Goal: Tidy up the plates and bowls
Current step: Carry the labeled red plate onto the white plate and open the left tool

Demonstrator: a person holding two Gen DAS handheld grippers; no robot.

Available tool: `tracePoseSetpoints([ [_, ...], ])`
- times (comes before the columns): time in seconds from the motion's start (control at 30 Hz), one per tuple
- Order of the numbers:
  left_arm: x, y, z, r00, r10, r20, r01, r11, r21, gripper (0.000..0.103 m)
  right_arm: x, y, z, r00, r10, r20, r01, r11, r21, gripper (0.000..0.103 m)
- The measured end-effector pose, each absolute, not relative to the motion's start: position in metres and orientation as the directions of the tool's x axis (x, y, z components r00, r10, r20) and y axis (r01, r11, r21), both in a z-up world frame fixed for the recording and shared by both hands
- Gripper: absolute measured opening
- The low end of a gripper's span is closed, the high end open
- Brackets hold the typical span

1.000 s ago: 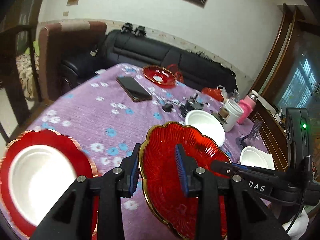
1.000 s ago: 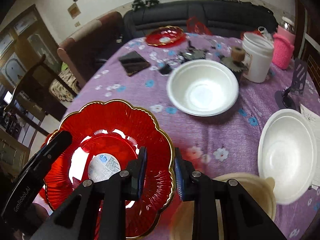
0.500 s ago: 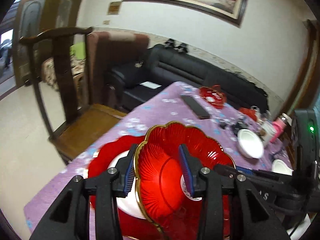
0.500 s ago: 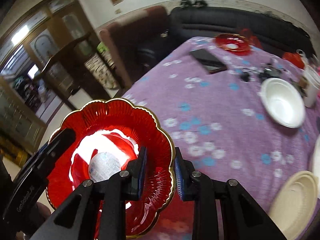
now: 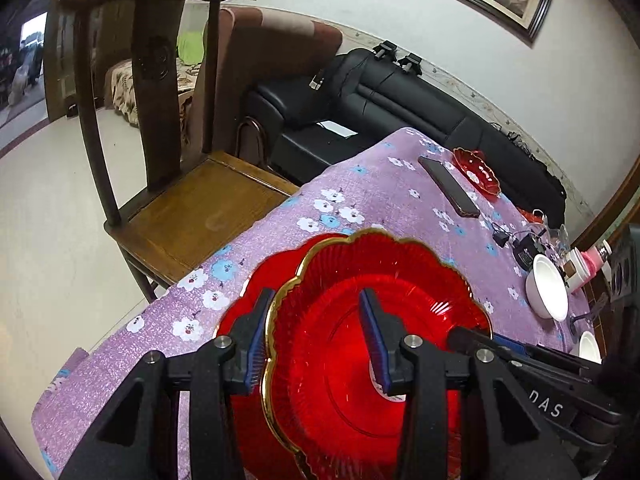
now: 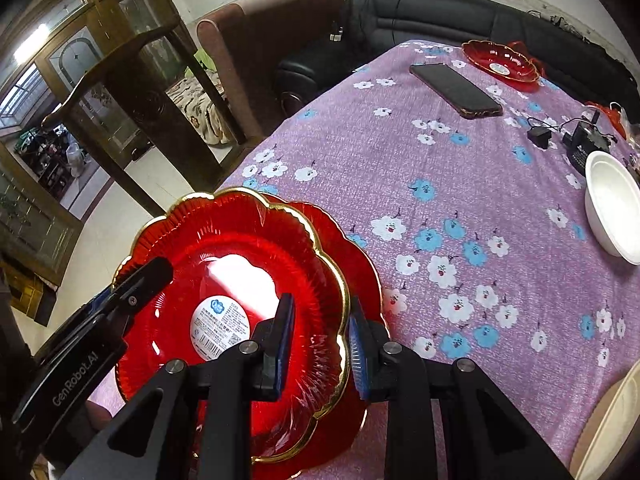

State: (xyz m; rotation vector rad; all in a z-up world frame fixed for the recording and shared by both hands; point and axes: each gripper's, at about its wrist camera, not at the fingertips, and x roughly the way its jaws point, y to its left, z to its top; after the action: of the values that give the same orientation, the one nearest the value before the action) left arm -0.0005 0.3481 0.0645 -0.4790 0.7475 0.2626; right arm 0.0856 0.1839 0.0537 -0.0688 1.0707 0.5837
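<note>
The red scalloped bowl point(image 6: 240, 292), ribbed, gold-rimmed, with a white label at its centre, sits over a red plate point(image 6: 352, 248) at the near left corner of the purple flowered tablecloth point(image 6: 460, 184). My right tongs point(image 6: 318, 340) straddle its right rim; whether they still pinch it I cannot tell. My left tongs point(image 5: 316, 340) straddle the left rim, jaws just eased apart, pads off it. A white bowl point(image 6: 612, 204) lies far right.

A dark phone point(image 6: 456, 90) lies on the purple flowered tablecloth point(image 6: 460, 184); a wooden chair point(image 5: 172, 168) stands beside it.
</note>
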Motion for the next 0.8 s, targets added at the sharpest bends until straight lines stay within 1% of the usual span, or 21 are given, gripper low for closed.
tracePoseSetpoints([
  [0.1,0.000,0.351,0.064,0.713,0.068,-0.698,-0.397,0.859,-0.322,0.041,0.084,0.189,0.053,0.357,0.406,-0.841,-0.489,0.849,0.202,0.028],
  [0.2,0.001,0.353,0.066,0.716,0.062,-0.696,-0.394,0.858,-0.329,0.043,0.083,0.194,0.054,0.390,0.388,-0.835,-0.494,0.854,0.165,0.028],
  [0.23,0.001,0.353,0.067,0.717,0.066,-0.694,-0.394,0.860,-0.325,0.045,0.081,0.197,0.054,0.414,0.375,-0.829,-0.500,0.855,0.138,0.028],
  [0.3,0.001,0.352,0.070,0.719,0.081,-0.690,-0.392,0.867,-0.307,0.052,0.080,0.200,0.053,0.437,0.360,-0.824,-0.503,0.858,0.108,0.029],
  [0.33,0.001,0.351,0.070,0.719,0.084,-0.689,-0.389,0.871,-0.300,0.058,0.079,0.201,0.054,0.446,0.357,-0.820,-0.503,0.859,0.100,0.030],
  [0.37,0.001,0.350,0.072,0.722,0.085,-0.687,-0.384,0.875,-0.296,0.061,0.079,0.201,0.055,0.457,0.357,-0.815,-0.503,0.859,0.095,0.030],
  [0.47,0.000,0.348,0.075,0.726,0.096,-0.681,-0.382,0.880,-0.282,0.061,0.076,0.196,0.062,0.501,0.360,-0.787,-0.496,0.865,0.080,0.032],
  [0.53,-0.001,0.347,0.077,0.728,0.096,-0.679,-0.381,0.880,-0.284,0.062,0.074,0.189,0.070,0.535,0.363,-0.763,-0.479,0.874,0.080,0.042],
  [0.6,-0.006,0.347,0.081,0.731,0.106,-0.674,-0.385,0.880,-0.279,0.062,0.070,0.180,0.079,0.565,0.371,-0.737,-0.461,0.883,0.091,0.049],
  [0.73,-0.023,0.344,0.092,0.749,0.138,-0.647,-0.396,0.878,-0.271,0.062,0.053,0.152,0.091,0.606,0.386,-0.695,-0.436,0.892,0.115,0.055],
  [0.8,-0.034,0.339,0.098,0.761,0.134,-0.634,-0.387,0.879,-0.279,0.064,0.042,0.139,0.091,0.622,0.381,-0.685,-0.428,0.897,0.111,0.058],
])
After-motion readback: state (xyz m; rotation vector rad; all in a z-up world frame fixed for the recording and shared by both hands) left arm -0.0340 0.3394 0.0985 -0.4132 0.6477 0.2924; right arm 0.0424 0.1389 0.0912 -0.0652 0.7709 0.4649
